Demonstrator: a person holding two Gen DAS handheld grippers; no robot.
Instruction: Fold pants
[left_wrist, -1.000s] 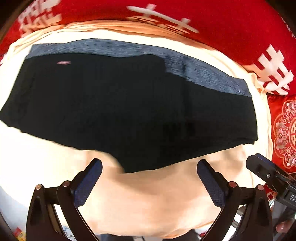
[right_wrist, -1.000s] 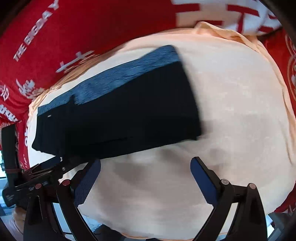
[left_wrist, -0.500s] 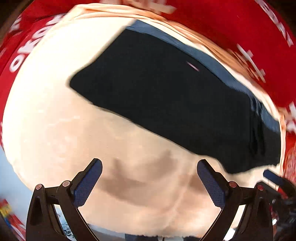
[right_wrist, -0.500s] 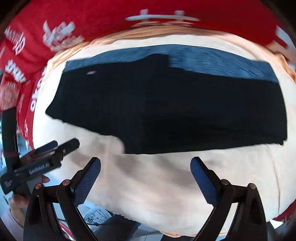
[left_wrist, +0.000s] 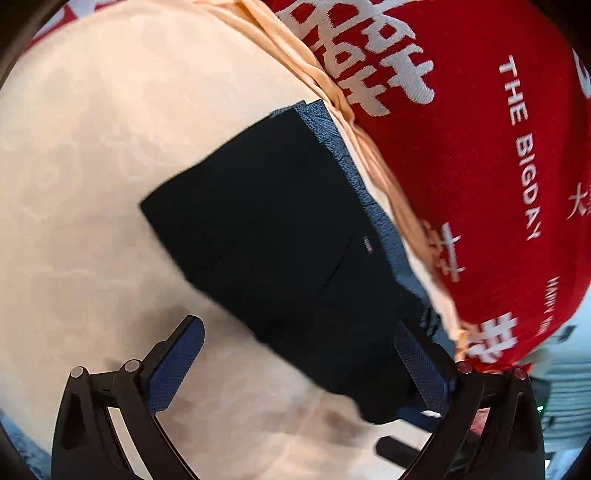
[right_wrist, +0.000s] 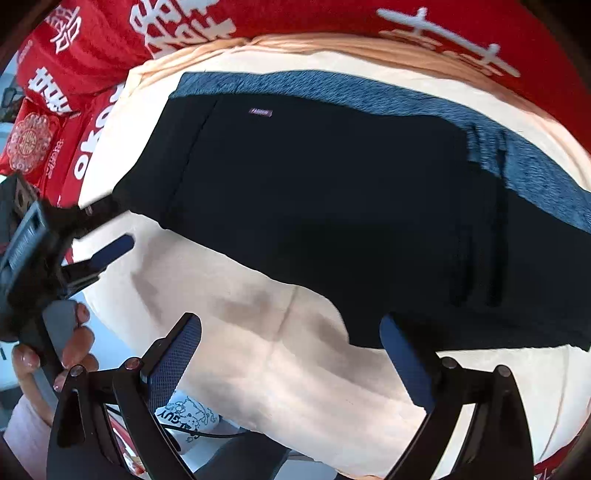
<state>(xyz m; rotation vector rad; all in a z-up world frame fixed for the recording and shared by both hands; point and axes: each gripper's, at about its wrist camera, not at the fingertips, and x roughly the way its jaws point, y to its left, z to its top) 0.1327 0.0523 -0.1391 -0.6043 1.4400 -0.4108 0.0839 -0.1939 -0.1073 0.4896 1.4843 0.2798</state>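
On the peach cloth (right_wrist: 295, 354) lie the black pants (right_wrist: 332, 206), folded into a broad slab with a blue-grey waistband (right_wrist: 369, 92) along the twelve o'clock edge and a small label (right_wrist: 260, 112) near eleven o'clock in the right wrist view. Both grippers are spread wide and grasp nothing. The right gripper (right_wrist: 290, 354) hovers at six o'clock of the pants, its right pad over the lower hem. The left gripper (left_wrist: 299, 369) sits at the pants' (left_wrist: 280, 236) end, one finger over dark fabric at five o'clock; whether it touches, I cannot tell. A red blanket (left_wrist: 480, 147) with white lettering borders the cloth from twelve to three o'clock.
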